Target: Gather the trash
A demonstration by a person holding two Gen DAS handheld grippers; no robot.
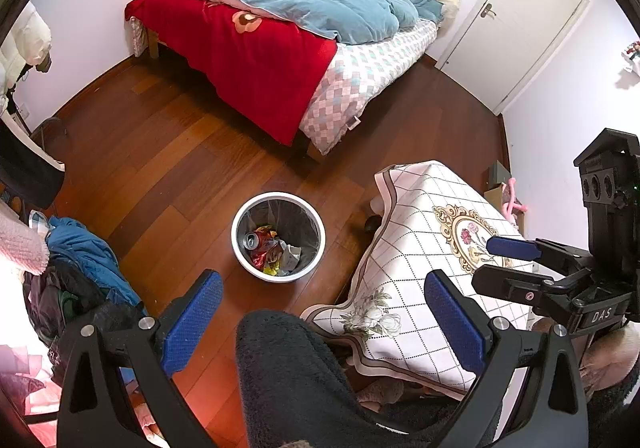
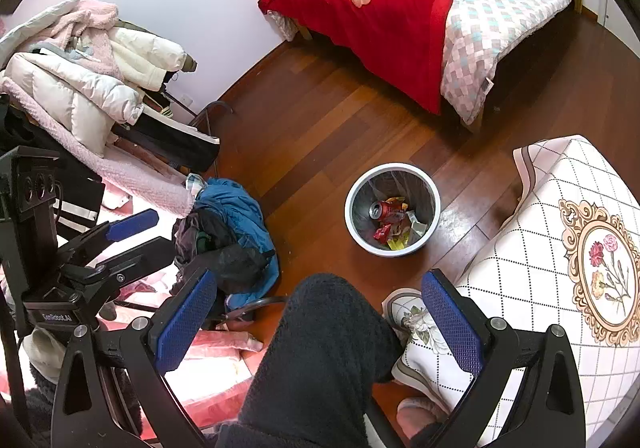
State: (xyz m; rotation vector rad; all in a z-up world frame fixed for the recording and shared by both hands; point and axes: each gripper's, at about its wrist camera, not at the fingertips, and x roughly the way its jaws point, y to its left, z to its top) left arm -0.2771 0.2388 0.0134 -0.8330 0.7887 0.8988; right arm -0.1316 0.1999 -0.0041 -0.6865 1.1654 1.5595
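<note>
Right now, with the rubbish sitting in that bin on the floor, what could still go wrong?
1. The bin stands alone on slick wood floor; a bump from the knee might tip it, and the soda can could roll out.
2. Both the left tool and right tool are open and empty; the tablecloth edge hangs nearby and might snag.

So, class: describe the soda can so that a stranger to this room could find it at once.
Start at the bed with the red blanket; on the wooden floor before it stands a round white bin. Inside lies the can, the only red metal cylinder among crumpled wrappers, silver top showing.
</note>
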